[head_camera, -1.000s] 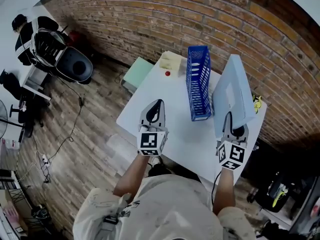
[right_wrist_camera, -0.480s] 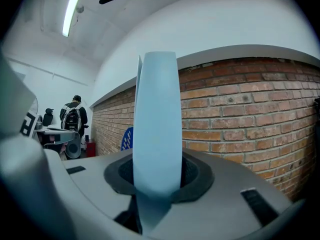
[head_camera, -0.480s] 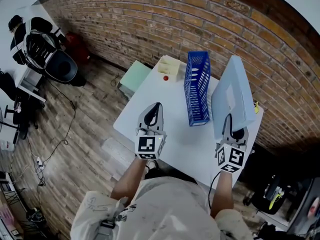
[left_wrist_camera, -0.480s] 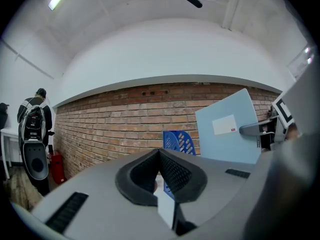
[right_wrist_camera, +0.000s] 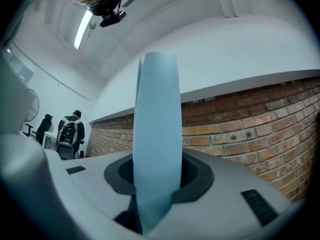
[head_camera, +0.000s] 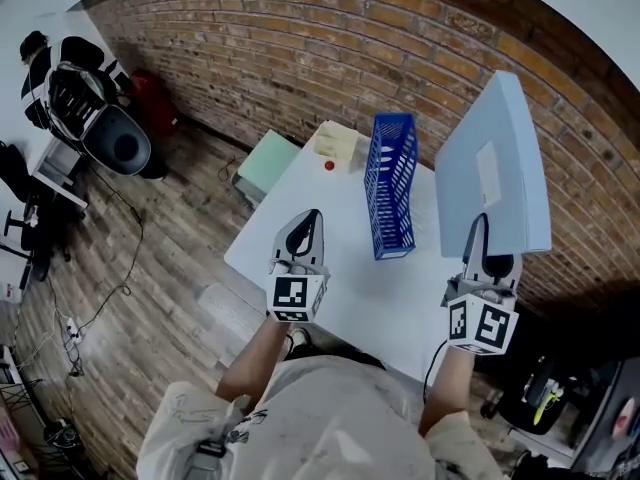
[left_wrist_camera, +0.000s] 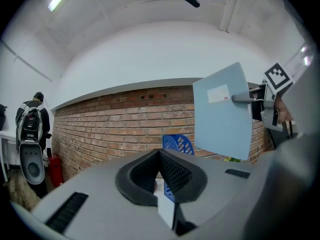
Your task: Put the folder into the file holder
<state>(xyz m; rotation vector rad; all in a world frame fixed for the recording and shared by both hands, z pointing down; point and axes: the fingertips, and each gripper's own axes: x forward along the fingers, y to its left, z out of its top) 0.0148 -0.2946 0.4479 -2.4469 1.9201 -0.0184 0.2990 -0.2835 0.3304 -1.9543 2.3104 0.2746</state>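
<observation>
1. Pale-blue folder [head_camera: 495,163] is upright in the air over the right side of the white table [head_camera: 335,268], right of the blue file holder [head_camera: 390,183] and apart from it
2. Looks light, thin and stiffish, may flex; smooth cover could slip, so best pinched at the bottom edge
3. Right gripper [head_camera: 483,230] is clamped on that lower edge
4. Left gripper [head_camera: 305,226] has jaws together, empty, over the table

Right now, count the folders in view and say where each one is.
1. The light blue folder is clamped in the right gripper, raised above the table, right of the blue file holder. None shows inside it, though part of its interior is hidden.
</observation>
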